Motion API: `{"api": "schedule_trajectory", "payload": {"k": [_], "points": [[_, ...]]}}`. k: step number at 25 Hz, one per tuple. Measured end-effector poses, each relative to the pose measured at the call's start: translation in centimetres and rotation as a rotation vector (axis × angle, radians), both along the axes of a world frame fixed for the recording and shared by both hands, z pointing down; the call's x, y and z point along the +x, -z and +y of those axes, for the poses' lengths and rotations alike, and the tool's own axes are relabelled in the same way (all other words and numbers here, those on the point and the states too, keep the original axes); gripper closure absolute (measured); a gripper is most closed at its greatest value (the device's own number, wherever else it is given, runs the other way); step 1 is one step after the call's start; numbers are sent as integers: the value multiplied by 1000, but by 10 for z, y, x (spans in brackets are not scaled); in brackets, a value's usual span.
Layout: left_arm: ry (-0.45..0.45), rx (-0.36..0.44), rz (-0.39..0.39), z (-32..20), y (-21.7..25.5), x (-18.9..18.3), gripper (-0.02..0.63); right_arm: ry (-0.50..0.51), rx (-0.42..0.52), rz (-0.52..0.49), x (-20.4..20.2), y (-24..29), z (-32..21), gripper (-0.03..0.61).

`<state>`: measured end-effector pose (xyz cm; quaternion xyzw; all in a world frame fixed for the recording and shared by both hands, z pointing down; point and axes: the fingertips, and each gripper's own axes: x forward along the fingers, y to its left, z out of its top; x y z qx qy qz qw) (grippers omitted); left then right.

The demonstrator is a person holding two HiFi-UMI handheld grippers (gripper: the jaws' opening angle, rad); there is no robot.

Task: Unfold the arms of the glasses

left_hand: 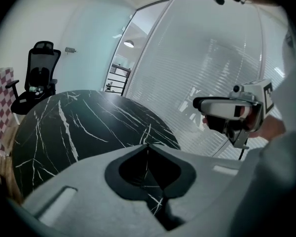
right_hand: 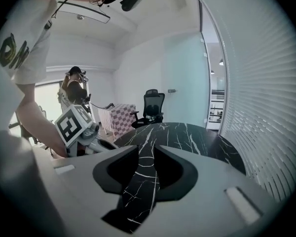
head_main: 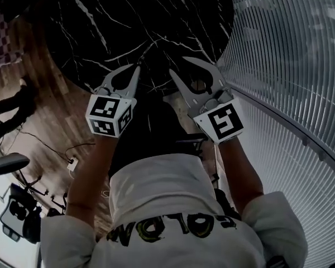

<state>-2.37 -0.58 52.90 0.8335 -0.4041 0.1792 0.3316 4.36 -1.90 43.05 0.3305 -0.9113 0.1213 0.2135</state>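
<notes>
No glasses show in any view. Both grippers hang over the near edge of a round black marble table (head_main: 128, 15). My left gripper (head_main: 138, 67) has its jaws meeting at the tips, shut on nothing; in its own view the left gripper (left_hand: 148, 146) shows only the table (left_hand: 79, 122) beyond it. My right gripper (head_main: 177, 66) stands to its right with a gap between the jaws. The right gripper (right_hand: 148, 147) is open, and only the marble table (right_hand: 187, 137) shows through the gap. Each gripper appears in the other's view: the right gripper (left_hand: 237, 112) and the left gripper's marker cube (right_hand: 74, 125).
A curved glass wall with blinds (head_main: 290, 66) runs close along the table's right side. A black office chair (left_hand: 39, 68) and a checkered box (left_hand: 0, 102) stand beyond the table's far side. A person (right_hand: 76, 90) stands in the background. Cables lie on the wooden floor (head_main: 50, 121).
</notes>
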Motion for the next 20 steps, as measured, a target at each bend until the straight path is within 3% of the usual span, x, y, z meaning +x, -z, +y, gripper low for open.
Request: {"api": "schedule_trajectory", "payload": {"k": [6, 20], "points": [[-14, -11, -9, -3, -46, 3, 609, -19, -30, -7, 1, -36, 5, 484], [-9, -8, -29, -9, -99, 1, 604, -49, -119, 4, 10, -93, 25, 497]]}}
